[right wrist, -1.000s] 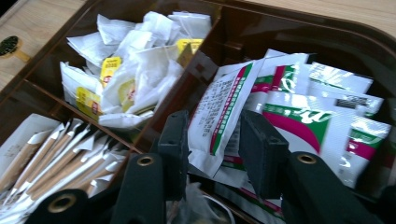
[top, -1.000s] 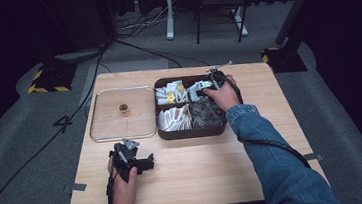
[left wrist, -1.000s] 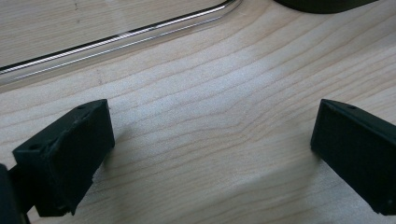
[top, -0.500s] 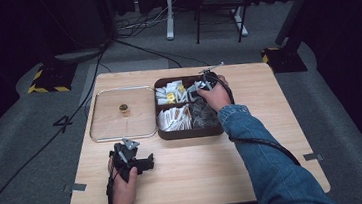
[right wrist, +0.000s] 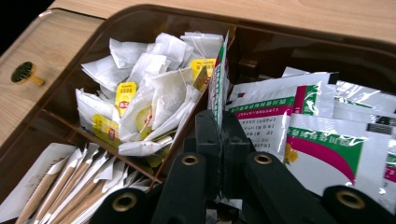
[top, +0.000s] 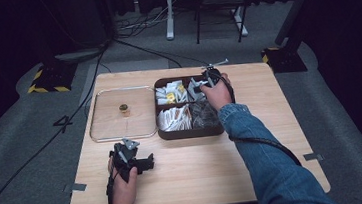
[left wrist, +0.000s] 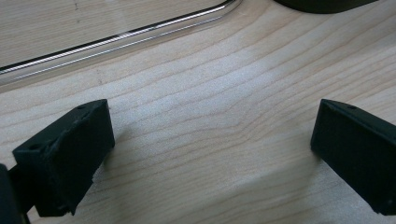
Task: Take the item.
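Observation:
A dark brown divided tray [top: 192,132] holds tea bags [right wrist: 140,88], paper sticks [right wrist: 70,182] and white sachets with green and pink print [right wrist: 322,135]. My right gripper [top: 207,82] is over the tray's back right compartment. Its jaws have just been closing and are now shut on one printed sachet [right wrist: 218,84], which stands edge-on between them. My left gripper [top: 142,163] rests on the wooden table near its front left. It stands open [left wrist: 210,140] with bare wood between its fingers.
A clear shallow tray [top: 122,134] lies left of the brown one, with a small brass-coloured piece [top: 124,108] on it. Its rim [left wrist: 116,37] runs just ahead of my left gripper. The table [top: 271,123] has bare wood to the right and front.
The right hand shifted slightly over the back of the brown tray. The left hand stayed put.

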A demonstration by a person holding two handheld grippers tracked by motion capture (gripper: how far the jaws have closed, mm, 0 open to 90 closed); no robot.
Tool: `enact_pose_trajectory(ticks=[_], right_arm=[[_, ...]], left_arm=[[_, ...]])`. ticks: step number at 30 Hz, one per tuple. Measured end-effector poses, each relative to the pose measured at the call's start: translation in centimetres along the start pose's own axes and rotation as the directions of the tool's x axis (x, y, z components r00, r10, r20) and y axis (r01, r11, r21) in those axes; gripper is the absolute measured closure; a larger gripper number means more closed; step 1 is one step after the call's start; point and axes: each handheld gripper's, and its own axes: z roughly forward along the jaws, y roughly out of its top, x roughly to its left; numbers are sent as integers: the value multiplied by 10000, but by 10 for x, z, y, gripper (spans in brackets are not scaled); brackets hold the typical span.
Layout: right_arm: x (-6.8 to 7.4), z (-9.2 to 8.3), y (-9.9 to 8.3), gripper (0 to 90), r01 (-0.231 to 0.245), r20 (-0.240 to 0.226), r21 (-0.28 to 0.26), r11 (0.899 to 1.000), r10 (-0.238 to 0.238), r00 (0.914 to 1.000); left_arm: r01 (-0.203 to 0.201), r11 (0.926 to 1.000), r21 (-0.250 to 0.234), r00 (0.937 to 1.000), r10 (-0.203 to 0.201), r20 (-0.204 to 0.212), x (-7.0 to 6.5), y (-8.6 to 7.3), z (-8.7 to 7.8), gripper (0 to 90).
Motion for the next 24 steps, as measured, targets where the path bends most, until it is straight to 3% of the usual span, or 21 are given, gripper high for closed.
enact_pose_trajectory(ticks=[16, 24], right_arm=[[2, -39, 7, 893, 266, -784, -1050, 9941, -349, 9963], [8, -66, 4, 893, 496, -1475, -1452, 9882, -712, 9865]], left_arm=[[22, 10000, 9, 10000, -22, 30, 0, 0, 0, 0], [1, 10000, 25, 10000, -1, 26, 0, 0, 0, 0]])
